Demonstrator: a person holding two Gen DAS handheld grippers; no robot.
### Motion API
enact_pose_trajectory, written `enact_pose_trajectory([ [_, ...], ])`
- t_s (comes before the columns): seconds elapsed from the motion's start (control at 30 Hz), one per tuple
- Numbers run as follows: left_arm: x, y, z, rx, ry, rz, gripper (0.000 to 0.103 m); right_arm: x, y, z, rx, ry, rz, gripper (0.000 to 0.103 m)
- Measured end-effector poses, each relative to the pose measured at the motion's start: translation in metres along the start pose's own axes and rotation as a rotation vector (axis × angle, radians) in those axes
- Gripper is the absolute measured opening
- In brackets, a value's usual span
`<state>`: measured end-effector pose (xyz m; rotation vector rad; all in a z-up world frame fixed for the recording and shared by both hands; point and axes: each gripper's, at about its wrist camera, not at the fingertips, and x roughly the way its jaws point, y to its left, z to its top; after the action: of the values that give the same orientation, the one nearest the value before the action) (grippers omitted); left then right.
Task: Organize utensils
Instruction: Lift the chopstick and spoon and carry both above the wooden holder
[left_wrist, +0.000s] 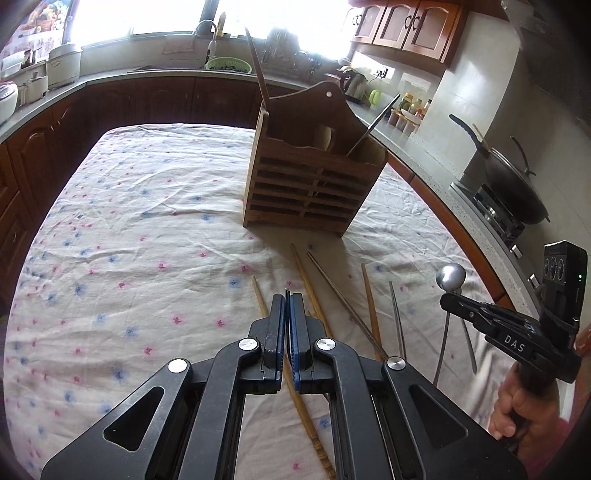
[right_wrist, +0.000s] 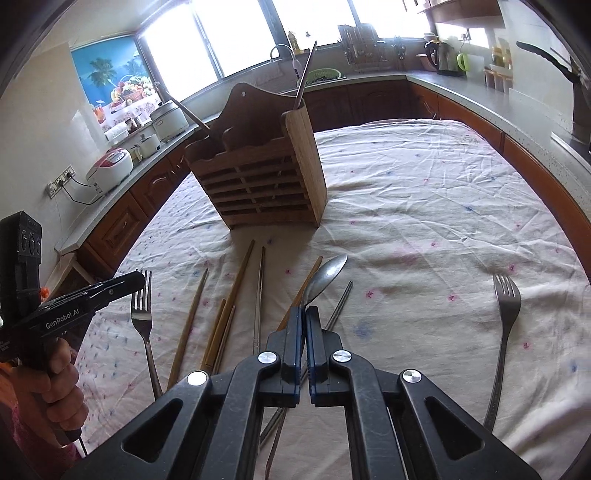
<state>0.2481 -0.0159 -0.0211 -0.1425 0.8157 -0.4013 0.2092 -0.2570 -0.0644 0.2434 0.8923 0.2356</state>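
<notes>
Utensils lie in a loose row on the flowered tablecloth, in front of the wooden cutlery holder, which stands upright near the middle of the table. Inside the holder one wooden chopstick leans out on its left side and one metal chopstick leans out on its right side.

The right gripper has its two jaws pressed almost together on the handle of a metal spoon. The bowl of the spoon sticks out past the fingertips and points toward the holder. In the left wrist view the same spoon bowl is seen above the cloth, in front of the right gripper's fingers.

The left gripper hangs above the chopsticks with its jaws nearly closed. Something thin shows at the tips, but I cannot tell if it is held or not.

On the cloth beside the spoon there are several wooden chopsticks and metal chopsticks, some touching each other. One fork lies at the left end of the row, near the left gripper, and another fork lies well apart to the right. A black wok sits on the stove at the right counter.
</notes>
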Motion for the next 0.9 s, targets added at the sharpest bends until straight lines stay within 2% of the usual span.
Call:
enact_pose_trajectory([
  [0.57, -0.076, 0.003, 0.007, -0.033, -0.22, 0.038, 0.002, -0.056, 0.024, 0.01, -0.063, -0.202, -0.002, 0.002],
  [0.9, -0.094, 0.006, 0.018, -0.068, -0.303, 0.071, 0.002, -0.071, 0.033, 0.016, -0.087, -0.27, -0.008, 0.002],
])
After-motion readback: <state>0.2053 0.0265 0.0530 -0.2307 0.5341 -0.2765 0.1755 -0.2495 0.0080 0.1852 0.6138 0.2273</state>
